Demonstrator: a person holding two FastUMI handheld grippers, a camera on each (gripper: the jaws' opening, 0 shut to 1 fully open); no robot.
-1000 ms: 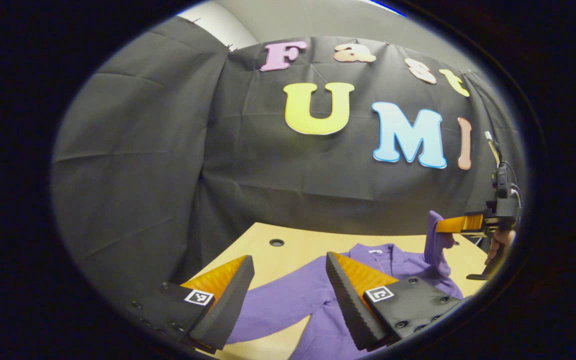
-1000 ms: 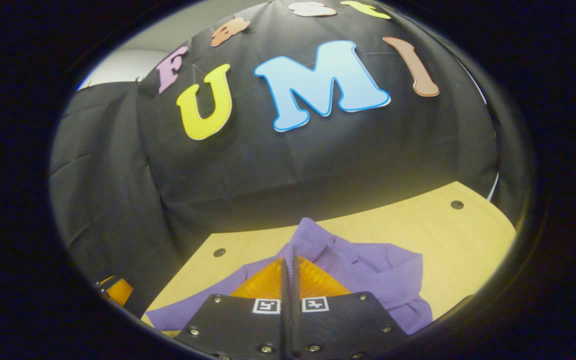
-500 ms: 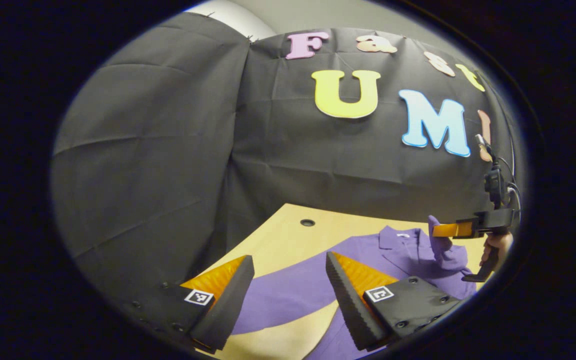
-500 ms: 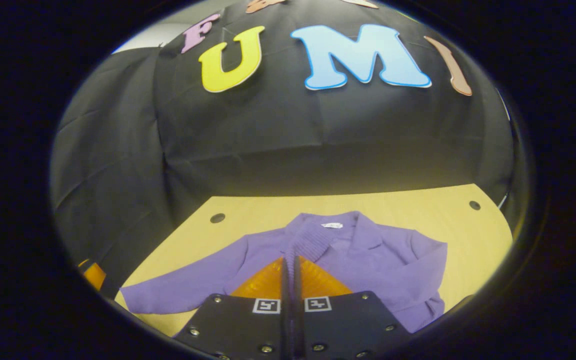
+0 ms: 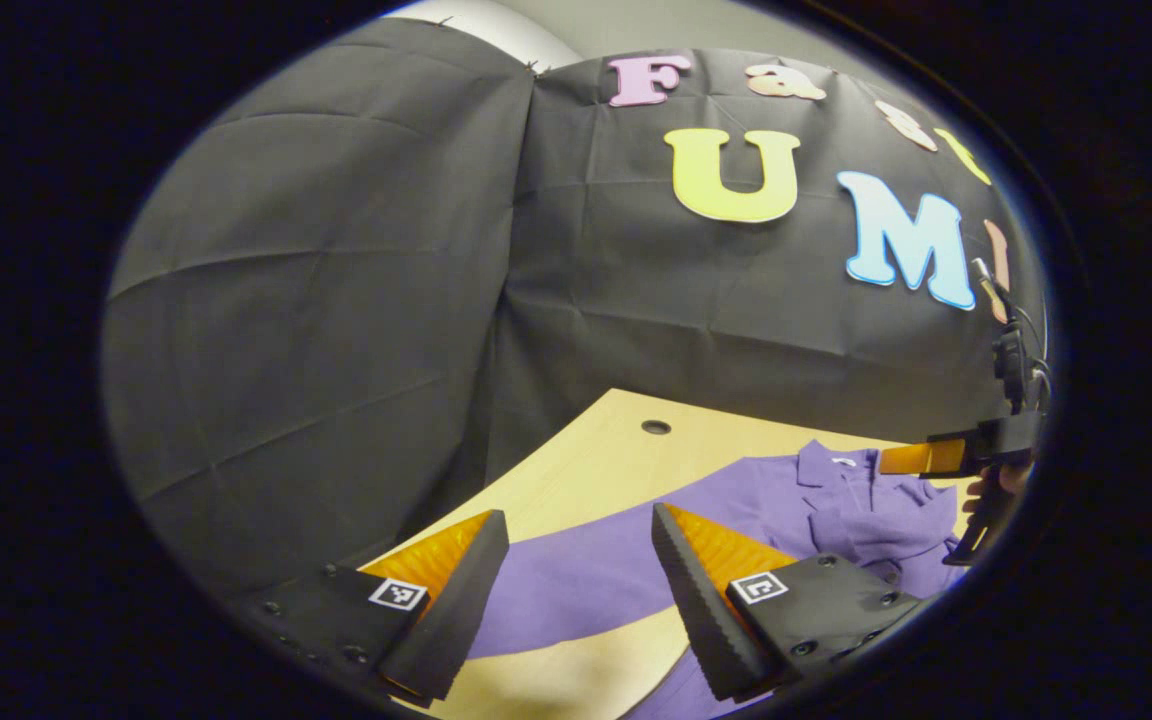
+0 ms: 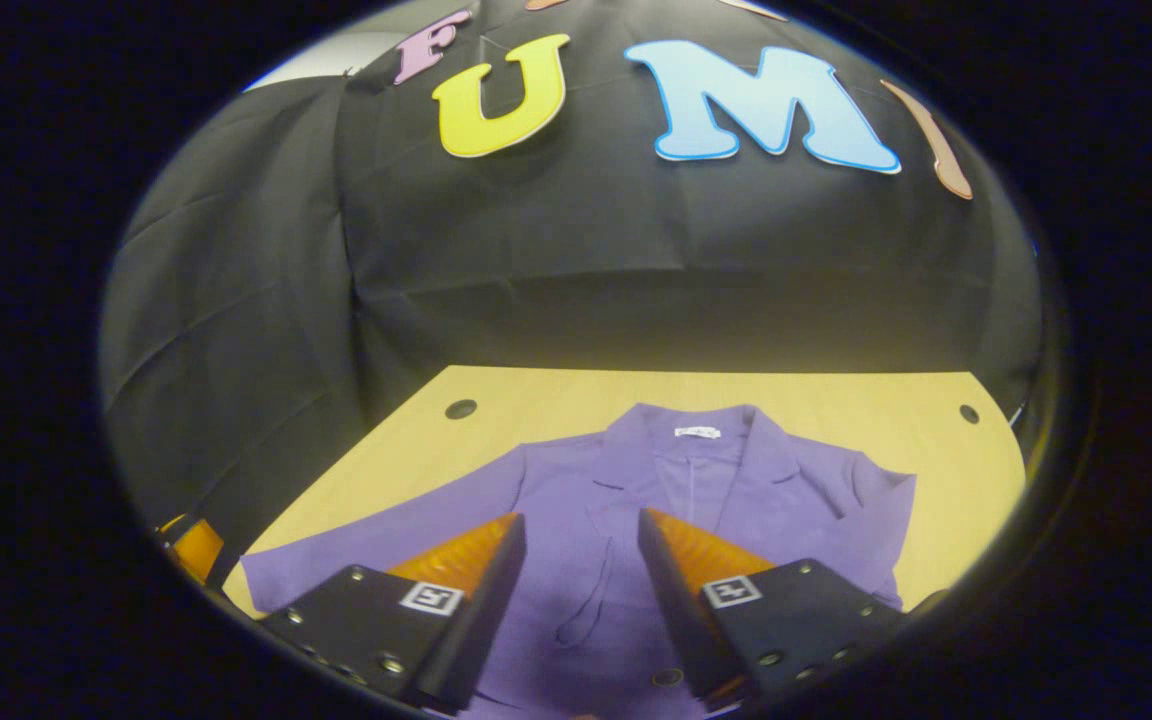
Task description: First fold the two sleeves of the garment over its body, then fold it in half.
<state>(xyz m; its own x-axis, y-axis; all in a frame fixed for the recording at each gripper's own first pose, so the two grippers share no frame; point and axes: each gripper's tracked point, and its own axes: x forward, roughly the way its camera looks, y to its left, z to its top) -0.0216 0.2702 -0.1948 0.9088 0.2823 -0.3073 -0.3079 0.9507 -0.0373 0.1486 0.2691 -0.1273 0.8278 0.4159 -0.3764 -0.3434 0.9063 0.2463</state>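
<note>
A purple jacket lies flat on the tan table, collar toward the booth wall. One sleeve stretches out to the left across the table; the other side is folded in at the shoulder. My right gripper hangs open just above the jacket's front, nothing between its fingers. My left gripper is open above the outstretched sleeve, not touching it. In the left gripper view the right gripper and the hand holding it are at the far right, over the jacket's collar.
Black cloth walls close off the table at the back and left. Round holes sit near the table's far corners. Bare table lies beyond the collar and to the right of the jacket. The left gripper shows at the lower left of the right gripper view.
My right gripper was shut on the sleeve cuff, lowered it over the jacket's body, and has now opened and let it go. The left gripper drifted along the outstretched sleeve, still open.
</note>
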